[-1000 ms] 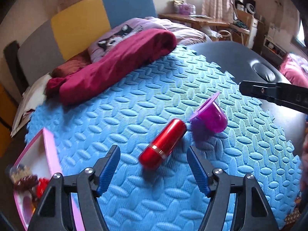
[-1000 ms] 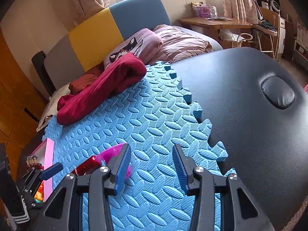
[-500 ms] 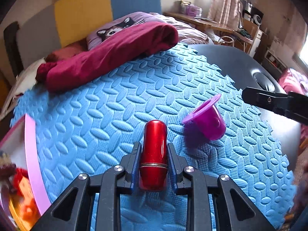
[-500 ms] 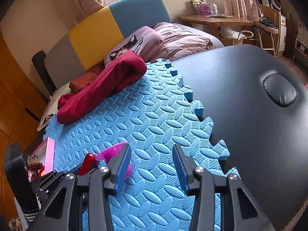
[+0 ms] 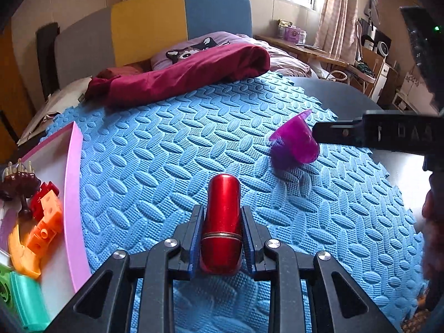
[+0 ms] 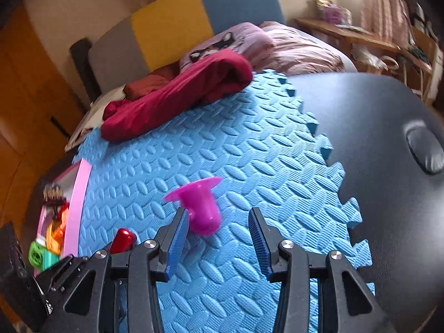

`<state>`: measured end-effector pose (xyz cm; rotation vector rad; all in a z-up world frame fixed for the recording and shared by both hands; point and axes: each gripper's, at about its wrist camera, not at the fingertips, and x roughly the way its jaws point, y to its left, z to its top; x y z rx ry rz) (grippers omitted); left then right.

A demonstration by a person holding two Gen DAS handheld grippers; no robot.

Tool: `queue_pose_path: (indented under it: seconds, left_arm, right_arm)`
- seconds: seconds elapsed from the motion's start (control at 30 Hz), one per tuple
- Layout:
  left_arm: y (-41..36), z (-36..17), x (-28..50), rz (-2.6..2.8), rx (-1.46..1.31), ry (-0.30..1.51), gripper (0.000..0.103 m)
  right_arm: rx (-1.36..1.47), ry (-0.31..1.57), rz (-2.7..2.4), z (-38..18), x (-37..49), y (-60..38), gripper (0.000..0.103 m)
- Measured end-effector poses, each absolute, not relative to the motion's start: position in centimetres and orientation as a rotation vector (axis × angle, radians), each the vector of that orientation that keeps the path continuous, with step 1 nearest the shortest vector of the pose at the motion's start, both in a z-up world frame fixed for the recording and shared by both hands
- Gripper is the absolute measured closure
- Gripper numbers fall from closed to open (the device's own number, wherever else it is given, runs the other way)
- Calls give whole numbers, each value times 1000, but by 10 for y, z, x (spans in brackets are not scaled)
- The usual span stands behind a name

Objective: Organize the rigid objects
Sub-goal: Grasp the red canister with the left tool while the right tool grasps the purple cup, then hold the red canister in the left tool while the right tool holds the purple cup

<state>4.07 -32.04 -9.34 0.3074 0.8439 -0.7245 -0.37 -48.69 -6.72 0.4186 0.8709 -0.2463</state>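
Foam matting (image 5: 172, 149) in blue covers most of the dark padded table (image 6: 383, 144), and the work goes on above it. The left gripper (image 5: 222, 230) has its two blue pads pinched against the sides of a red metallic tube (image 5: 222, 222), rounded end pointing away, held over the mat. Off to the left sits a pink-rimmed tray (image 5: 73, 194) already holding an orange block piece (image 5: 45, 222), a dark brown toy (image 5: 18, 183) and a green item (image 5: 25, 302) at its near corner. Ahead and to the right a purple cup (image 5: 297, 144) lies tipped on its side on the mat, flanged rim toward the bed. The right gripper (image 6: 219, 238) hovers just behind that cup with its fingers spread wide, the left pad close beside the cup's base; whether it touches I cannot tell. A crumpled maroon cloth (image 6: 177, 94) is heaped along the mat's far edge, well apart from both tools, with pillows (image 6: 277, 47) and a yellow-and-blue headboard (image 5: 180, 22) beyond.
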Motion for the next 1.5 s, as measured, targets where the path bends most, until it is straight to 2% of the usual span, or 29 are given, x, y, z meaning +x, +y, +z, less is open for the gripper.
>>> queue_pose_path:
  seconds: [0.1,0.33,0.53,0.6,0.63,1.03,1.5]
  left_arm:
    - [-320,-94,43,-731,295,846,76]
    - [-318,-95,43,-739,279,848,76]
    - [-316,-95,44,-745,264,852,76]
    - [-315,-95,45,-749,255,856,76]
    - [-315,-95,45,-750,253,857,76]
    - [-316,-94,45,-747,259,859,76]
    - [-319,-96,44,-737,279,850,76]
  right_arm:
    - [318,900,-223,-69,2,-471,52]
    - [163,1005,-203,-84,23,-457,51]
    - [99,1021,-175,-91,47,-459,52]
    - [64,991,-153,-93,49,-457,57]
    - [67,976,-147,-94,49,-457,71]
    - [103,879,-147,-100,44,-459,68]
    - [86,878,-154,-99,43,-457,68]
